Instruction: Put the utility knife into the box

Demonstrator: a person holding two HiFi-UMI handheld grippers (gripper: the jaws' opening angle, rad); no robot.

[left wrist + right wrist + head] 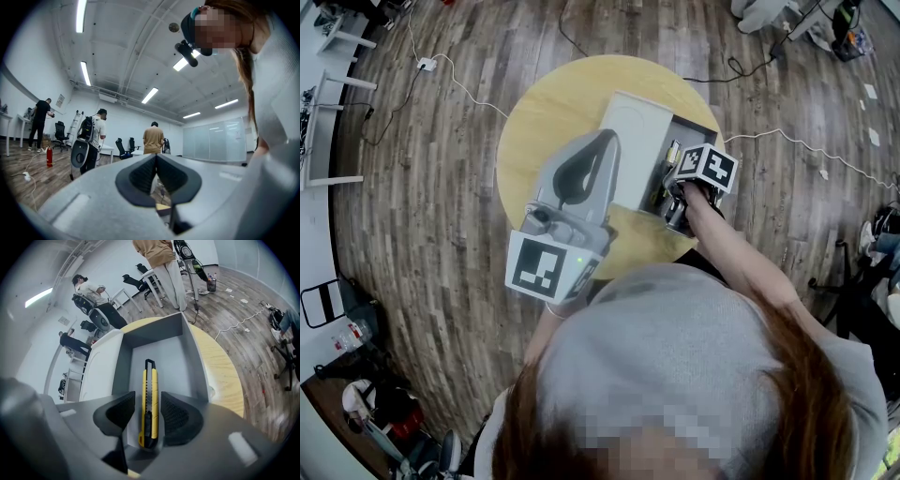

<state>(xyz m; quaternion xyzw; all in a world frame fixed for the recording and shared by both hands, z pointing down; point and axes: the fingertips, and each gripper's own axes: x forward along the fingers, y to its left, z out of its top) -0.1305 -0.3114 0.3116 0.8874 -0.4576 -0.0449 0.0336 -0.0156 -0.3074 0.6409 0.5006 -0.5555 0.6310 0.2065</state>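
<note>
The yellow and black utility knife (149,399) lies flat on the floor of the grey box (190,357), pointing away from me. My right gripper (148,399) points steeply down into the box and straddles the knife's rear half. Its jaws are open, with a thin gap showing on each side of the knife. In the head view the right gripper (675,187) hangs over the box (698,131), whose pale lid (633,131) lies open to the left. My left gripper (606,139) is held level above the table, its fingers (145,176) meeting at the tips with nothing between them.
The box stands on a round wooden table (534,122) on a plank floor. A white cable (459,84) and a black cable (741,70) trail across the floor. Several people (153,138) and office chairs (121,147) are far back in the room.
</note>
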